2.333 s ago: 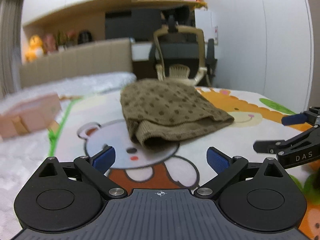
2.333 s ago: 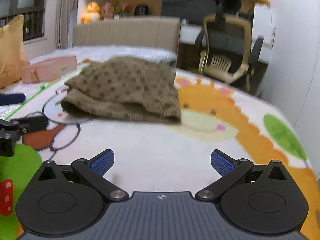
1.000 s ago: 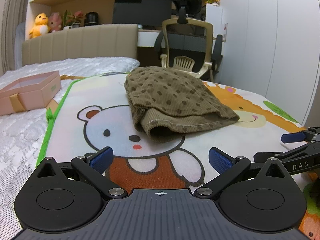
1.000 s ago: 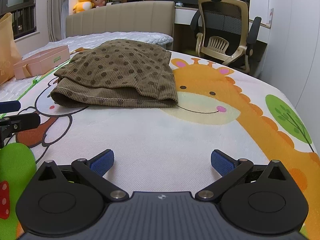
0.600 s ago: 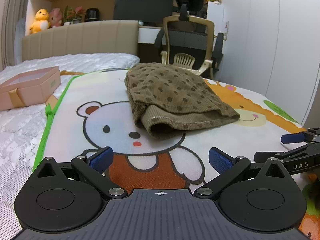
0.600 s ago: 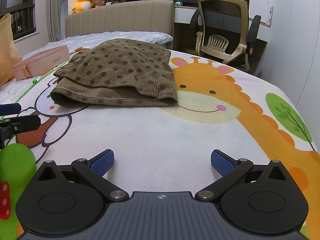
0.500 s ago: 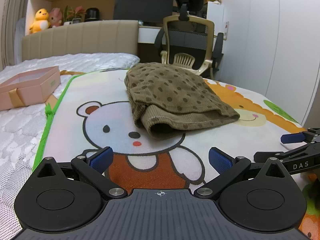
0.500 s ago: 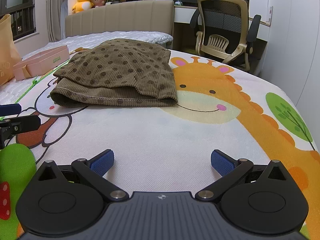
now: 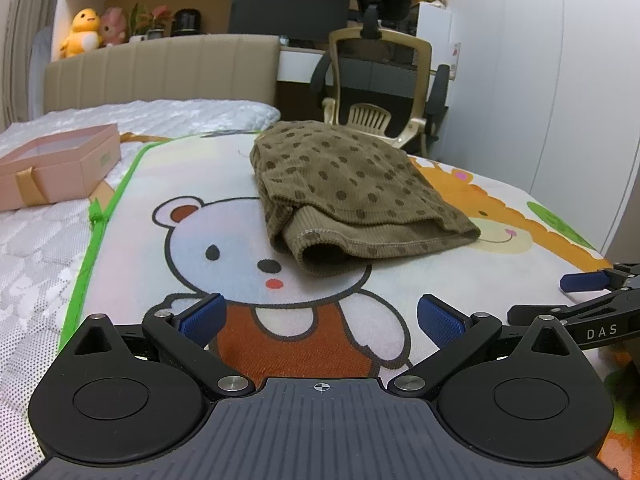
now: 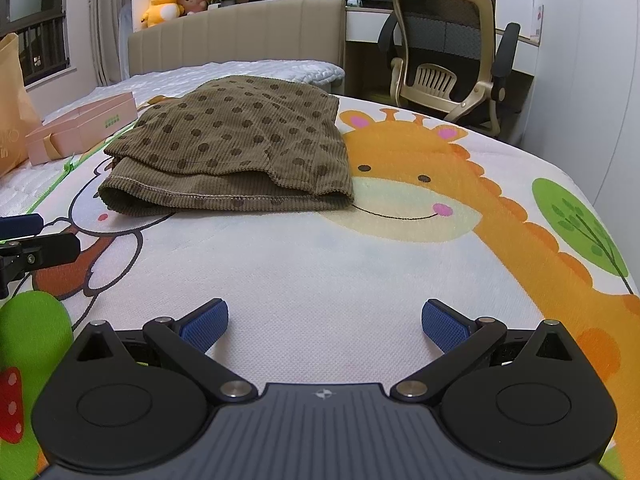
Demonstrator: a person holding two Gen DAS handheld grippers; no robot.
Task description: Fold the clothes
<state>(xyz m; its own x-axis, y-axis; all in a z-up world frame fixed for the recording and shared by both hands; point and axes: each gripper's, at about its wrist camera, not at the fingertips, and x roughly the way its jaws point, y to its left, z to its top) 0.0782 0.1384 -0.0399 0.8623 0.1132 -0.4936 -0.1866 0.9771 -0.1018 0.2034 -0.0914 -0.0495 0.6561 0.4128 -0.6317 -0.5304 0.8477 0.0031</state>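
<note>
A brown dotted garment [image 9: 352, 196] lies folded into a loose bundle on a cartoon play mat [image 9: 224, 216] spread over the bed, partly on the bear print and partly on the giraffe print. The left gripper [image 9: 320, 318] hovers low over the mat with its jaws spread wide and nothing between them, well short of the garment's near hem. The right gripper [image 10: 324, 320] is likewise wide open and empty, well apart from the cloth. The fold looks nearly done, but the near edge gapes open like a tube and the layers do not line up. A pinch there would probably catch only the top layer and drag the bundle apart, or snag the mat beneath. A pink box [image 9: 56, 164] sits off to the left, clear of any likely sweep.
</note>
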